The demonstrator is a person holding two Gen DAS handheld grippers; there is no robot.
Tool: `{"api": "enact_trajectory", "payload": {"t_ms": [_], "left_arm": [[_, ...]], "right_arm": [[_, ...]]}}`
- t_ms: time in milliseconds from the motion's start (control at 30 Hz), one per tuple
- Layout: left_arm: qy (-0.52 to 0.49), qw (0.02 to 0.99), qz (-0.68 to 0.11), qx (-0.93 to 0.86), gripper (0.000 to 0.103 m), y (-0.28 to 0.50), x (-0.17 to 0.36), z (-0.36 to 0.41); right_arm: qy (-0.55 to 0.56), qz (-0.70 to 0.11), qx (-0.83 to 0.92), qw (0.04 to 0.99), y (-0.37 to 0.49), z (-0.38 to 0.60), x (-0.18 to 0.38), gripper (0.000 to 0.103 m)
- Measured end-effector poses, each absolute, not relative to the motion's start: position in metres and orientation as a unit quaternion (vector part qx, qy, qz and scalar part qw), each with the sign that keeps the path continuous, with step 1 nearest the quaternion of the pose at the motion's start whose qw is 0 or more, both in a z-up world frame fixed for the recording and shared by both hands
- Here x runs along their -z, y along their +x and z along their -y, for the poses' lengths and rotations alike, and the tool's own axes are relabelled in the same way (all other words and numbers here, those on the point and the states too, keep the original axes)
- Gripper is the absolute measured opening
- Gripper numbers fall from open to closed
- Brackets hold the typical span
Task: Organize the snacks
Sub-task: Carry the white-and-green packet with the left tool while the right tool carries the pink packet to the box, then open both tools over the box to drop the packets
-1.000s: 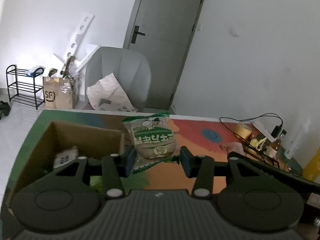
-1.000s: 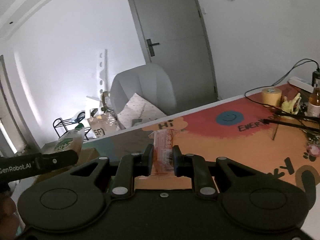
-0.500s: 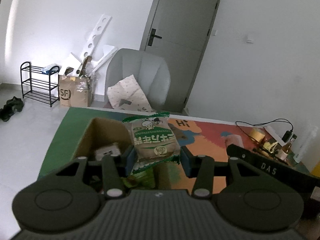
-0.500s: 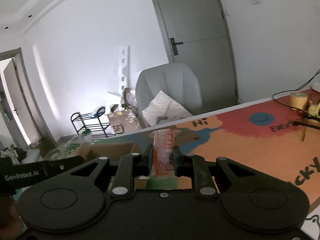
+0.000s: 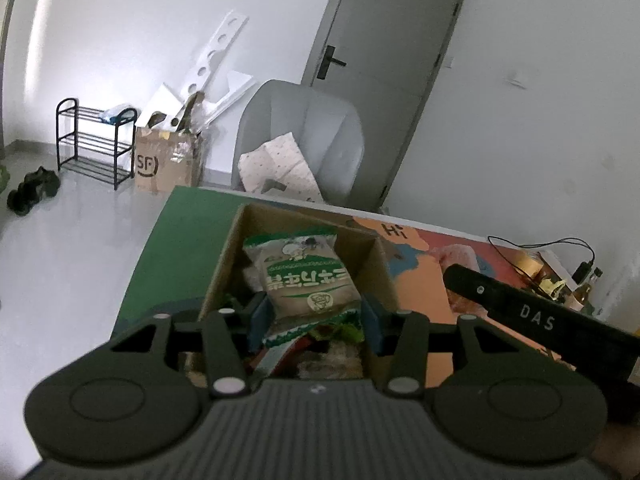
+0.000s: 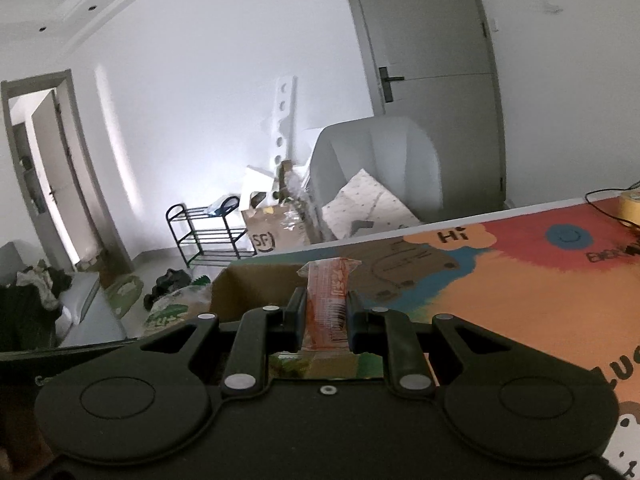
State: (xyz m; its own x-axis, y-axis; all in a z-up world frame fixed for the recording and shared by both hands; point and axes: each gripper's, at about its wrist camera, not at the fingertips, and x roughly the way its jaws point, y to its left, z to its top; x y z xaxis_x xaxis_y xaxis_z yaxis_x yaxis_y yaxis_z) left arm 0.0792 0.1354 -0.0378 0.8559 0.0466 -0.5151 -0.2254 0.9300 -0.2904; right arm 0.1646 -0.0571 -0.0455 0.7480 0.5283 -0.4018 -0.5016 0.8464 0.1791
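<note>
Pinching a puffy, crinkled green-and-tan snack packet (image 5: 306, 280) by its lower sides, the left gripper (image 5: 314, 320) has its blue-padded jaws closed against the wrapper, with the packet standing upright just above the open cardboard box (image 5: 376, 264); beneath it, inside the box, lie more wrappers, too jumbled and dim to tell apart; the box has plain brown corrugated walls and sits on a table (image 5: 180, 240) covered with a mat that is green at this end and orange, red and blue farther on, printed with "Hi"; the right gripper (image 6: 323, 320) has its black jaws squeezed narrowly on a slim, flat orange packet (image 6: 326, 300) with a barcode near its lower end and a crimped top edge, held upright in front of the same box (image 6: 248, 288); beyond the table stand a smooth grey armchair (image 5: 300, 132), a grey door (image 5: 384, 64) and a black wire rack (image 5: 94, 136) on the pale floor.
</note>
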Motion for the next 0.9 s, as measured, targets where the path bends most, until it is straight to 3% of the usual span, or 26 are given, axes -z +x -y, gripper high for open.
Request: {"api": "enact_trajectory", "payload": {"t_ms": [133,300,567,700,900], "left_arm": [[-0.181,0.947,-0.253,-0.076,0.05,0.072,0.04,-0.144],[-0.194,0.948,-0.238,-0.082,0.064,0.065,0.037,-0.153],[-0.206,0.946,-0.232,-0.092,0.071,0.061,0.034,-0.161],[-0.205,0.946,-0.232,-0.096,0.079,0.06,0.034,-0.161],[-0.206,0.946,-0.23,-0.093,0.087,0.059,0.034,-0.158]], "right_arm": [[0.017,-0.225,-0.282,0.933,0.159,0.046,0.044,0.018],[0.005,-0.224,-0.292,0.93,0.153,0.034,0.04,0.018],[0.002,-0.233,-0.306,0.923,0.149,0.024,0.039,0.019],[0.018,-0.244,-0.315,0.917,0.149,0.027,0.038,0.027],[0.024,-0.241,-0.296,0.924,0.147,0.042,0.034,0.029]]}}
